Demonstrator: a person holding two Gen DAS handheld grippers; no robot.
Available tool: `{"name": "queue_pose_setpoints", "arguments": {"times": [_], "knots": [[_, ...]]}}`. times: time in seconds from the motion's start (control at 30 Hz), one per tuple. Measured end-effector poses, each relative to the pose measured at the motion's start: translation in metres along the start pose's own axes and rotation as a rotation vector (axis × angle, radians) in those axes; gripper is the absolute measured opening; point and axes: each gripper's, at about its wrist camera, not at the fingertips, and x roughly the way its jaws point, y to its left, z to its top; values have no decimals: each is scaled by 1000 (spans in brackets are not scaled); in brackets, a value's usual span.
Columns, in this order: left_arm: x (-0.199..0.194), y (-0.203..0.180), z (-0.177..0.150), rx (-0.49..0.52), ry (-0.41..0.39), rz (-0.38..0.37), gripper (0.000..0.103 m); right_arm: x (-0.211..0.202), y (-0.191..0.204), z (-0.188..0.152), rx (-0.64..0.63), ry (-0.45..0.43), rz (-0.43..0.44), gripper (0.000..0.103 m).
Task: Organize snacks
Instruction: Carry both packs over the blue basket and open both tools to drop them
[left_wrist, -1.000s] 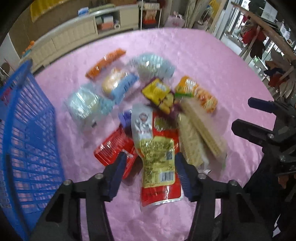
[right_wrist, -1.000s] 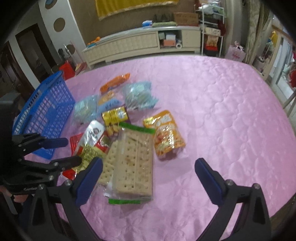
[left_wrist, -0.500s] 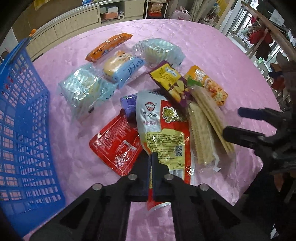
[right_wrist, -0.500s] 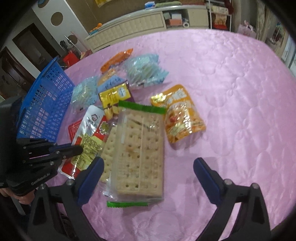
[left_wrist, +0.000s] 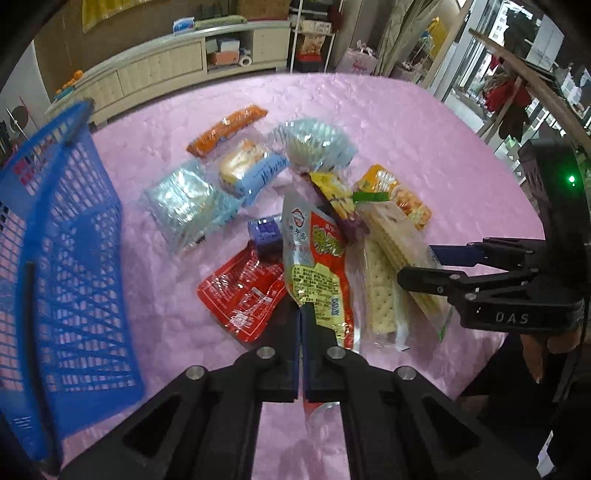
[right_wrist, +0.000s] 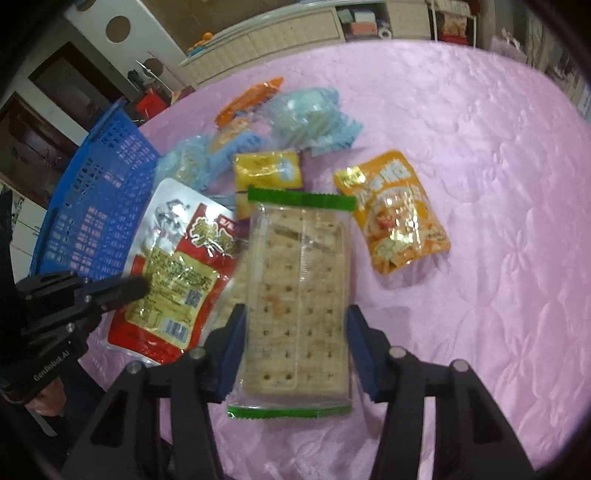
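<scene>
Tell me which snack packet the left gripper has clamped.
The red-and-silver pouch with the yellow label: its near end is pinched in the left gripper. The cracker pack sits between the right gripper's fingers.
</scene>
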Motion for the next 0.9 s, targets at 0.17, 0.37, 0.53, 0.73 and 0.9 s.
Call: {"name": "queue_pose_setpoints", "arguments": {"times": [0.17, 0.37, 0.53, 0.73, 0.9], "knots": [[-39, -2, -2, 19, -73, 9, 0, -31, 24, 0, -45, -53, -13, 57], [-83, 2, -4, 17, -168, 32, 0, -66, 53, 2, -96, -113, -32, 57], [-119, 15, -3, 5, -234, 61, 0, -90, 82, 14, -150, -162, -34, 57], [-165, 37, 0, -5, -301, 100, 0, -116, 122, 35, -232, -230, -24, 57], [-193, 68, 4, -13, -347, 147, 0, -120, 161, 53, -281, -251, 0, 57]]}}
